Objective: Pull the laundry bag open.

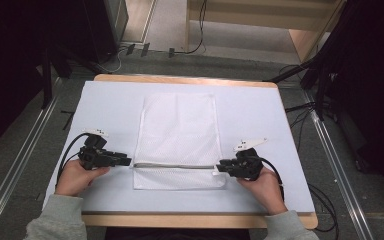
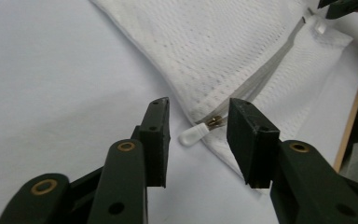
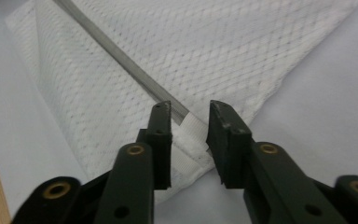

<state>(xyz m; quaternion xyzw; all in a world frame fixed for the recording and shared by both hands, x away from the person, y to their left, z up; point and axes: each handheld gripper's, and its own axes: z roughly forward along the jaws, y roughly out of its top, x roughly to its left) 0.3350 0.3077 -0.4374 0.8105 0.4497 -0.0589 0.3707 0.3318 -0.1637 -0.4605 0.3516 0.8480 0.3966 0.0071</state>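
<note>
On pale table, white mesh bag (image 1: 177, 135), grey zipper (image 1: 174, 166), left claw (image 2: 198, 135) spread, right claw (image 3: 189, 135) spread.

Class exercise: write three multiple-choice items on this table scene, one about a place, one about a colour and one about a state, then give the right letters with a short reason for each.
1. Where is the zip pull of the mesh bag?
A. At the bag's end by the left tongs
B. At the bag's far edge
C. Off the bag, on the floor

2. What colour is the mesh bag?
A. Black
B. White
C. Red

3. How do the left tongs stand?
A. Shut on the zip pull
B. Open, with the pull between the jaws
C. Shut on the table's edge

Answers: 1 A, the left gripper view shows the pull at the bag's corner right before those jaws. 2 B, the mesh is white against the pale table cover. 3 B, a clear gap shows on each side of the pull.
</note>
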